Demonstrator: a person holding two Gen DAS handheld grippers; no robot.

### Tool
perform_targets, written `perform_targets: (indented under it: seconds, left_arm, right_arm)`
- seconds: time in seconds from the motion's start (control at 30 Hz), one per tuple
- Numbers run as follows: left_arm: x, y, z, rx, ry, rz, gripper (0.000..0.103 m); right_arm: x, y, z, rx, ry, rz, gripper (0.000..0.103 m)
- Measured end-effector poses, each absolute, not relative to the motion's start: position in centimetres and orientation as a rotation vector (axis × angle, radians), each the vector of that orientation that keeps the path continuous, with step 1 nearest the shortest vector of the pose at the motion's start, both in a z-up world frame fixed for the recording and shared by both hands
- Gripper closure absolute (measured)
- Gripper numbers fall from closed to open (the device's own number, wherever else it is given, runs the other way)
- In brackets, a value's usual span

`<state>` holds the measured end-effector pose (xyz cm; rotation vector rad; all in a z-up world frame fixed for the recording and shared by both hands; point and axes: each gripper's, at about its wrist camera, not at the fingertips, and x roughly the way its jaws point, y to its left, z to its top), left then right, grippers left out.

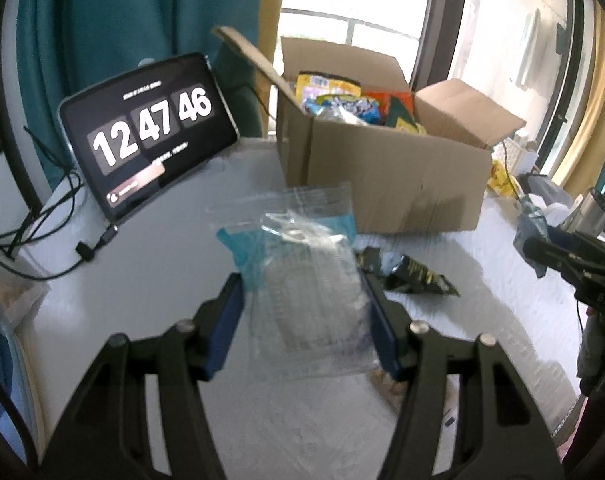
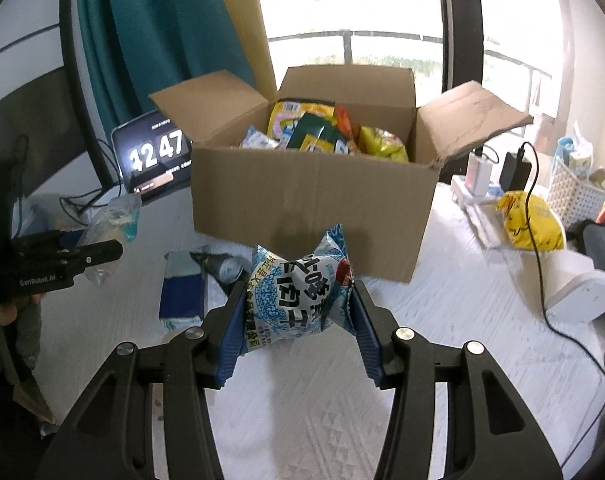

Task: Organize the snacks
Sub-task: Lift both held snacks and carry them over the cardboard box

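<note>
Between the right gripper's blue fingers a blue-and-white snack packet is pinched, the left gripper clamps a clear plastic packet, and beyond both the cardboard box looks nearly full, with a dark packet left on the table.

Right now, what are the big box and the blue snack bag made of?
The box looks like brown corrugated cardboard, matte, with creased flaps. The blue snack bag, squeezed in the right gripper, seems thin printed plastic film: it is shiny and crumples.
</note>
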<state>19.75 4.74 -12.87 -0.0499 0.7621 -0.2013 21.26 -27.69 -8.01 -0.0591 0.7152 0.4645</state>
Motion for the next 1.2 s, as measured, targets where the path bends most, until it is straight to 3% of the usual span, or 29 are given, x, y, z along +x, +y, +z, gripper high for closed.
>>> perform_targets:
  seconds: [1.2]
  left_arm:
    - [30.8,-1.2,-4.9,0.087,0.506,-0.301,0.042]
  right_arm:
    - [33.0,-29.6,-1.2,-0.109,0.509,0.382,0.050]
